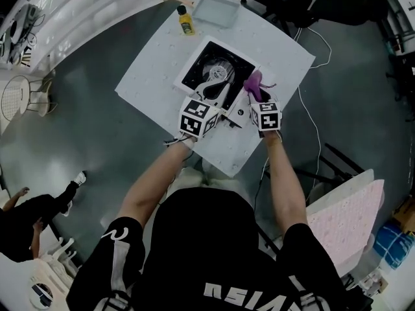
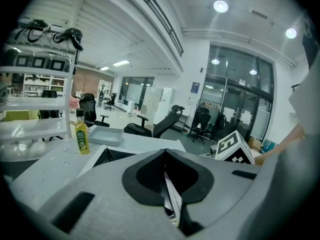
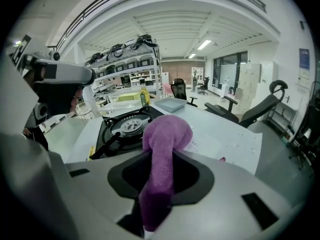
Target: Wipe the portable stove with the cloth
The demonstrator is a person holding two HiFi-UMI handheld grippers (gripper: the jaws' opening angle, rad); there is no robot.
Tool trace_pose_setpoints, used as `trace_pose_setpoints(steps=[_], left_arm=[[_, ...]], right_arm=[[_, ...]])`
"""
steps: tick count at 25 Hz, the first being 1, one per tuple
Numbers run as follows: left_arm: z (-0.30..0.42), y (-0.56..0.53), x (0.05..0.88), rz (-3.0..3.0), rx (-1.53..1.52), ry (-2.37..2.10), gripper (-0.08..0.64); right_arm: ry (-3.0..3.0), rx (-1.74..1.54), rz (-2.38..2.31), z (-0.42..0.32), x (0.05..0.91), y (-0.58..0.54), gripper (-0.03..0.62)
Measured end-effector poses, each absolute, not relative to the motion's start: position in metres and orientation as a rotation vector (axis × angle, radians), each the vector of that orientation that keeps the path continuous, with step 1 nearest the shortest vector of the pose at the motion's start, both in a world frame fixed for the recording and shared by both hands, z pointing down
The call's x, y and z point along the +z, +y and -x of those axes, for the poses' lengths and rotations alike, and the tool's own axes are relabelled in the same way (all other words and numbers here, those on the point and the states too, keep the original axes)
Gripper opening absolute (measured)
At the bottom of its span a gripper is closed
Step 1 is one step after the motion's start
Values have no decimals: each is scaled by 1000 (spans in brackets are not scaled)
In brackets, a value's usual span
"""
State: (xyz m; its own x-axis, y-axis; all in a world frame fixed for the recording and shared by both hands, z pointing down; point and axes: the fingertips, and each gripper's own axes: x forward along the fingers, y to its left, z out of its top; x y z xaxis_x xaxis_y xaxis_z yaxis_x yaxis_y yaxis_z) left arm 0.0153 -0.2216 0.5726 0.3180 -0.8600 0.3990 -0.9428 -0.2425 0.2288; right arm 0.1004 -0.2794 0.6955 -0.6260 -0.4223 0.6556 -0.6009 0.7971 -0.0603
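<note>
White table [image 1: 155, 63] in an open workshop: the portable stove [image 1: 217, 70] is set at its middle, a yellow bottle [image 1: 186, 21] and a grey tray [image 1: 216, 10] near the far corner. The purple cloth [image 1: 253, 83] is clamped in the right gripper [image 1: 255, 98] just over the stove's near right corner; the left gripper [image 1: 224, 99] is closed and empty. Wiping is judged barely begun, the whole top left to do. No label is legible.

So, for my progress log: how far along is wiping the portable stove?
Done: the purple cloth is picked up, bunched in the right gripper. In hand: it is held up by the stove, at its edge, not on the top; the left gripper, jaws together, sits at the near edge. Left: apparently all the wiping.
</note>
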Motion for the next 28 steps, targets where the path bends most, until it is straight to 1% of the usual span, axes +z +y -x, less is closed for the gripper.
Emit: trace_pose_setpoints(steps=[12,22,28], left_arm=[[-2,-144,564,-2139,185,-1618,5],[6,-72,550,-2127,171,-1649,5],[9,-35,542,-2151,191,-1656,5]], right_arm=[[-2317,375,-759,-98,699,-196,104],[-2307,425,-746,-96,703,-127,104],[-2310,466,-813,-104,695,-100,103]])
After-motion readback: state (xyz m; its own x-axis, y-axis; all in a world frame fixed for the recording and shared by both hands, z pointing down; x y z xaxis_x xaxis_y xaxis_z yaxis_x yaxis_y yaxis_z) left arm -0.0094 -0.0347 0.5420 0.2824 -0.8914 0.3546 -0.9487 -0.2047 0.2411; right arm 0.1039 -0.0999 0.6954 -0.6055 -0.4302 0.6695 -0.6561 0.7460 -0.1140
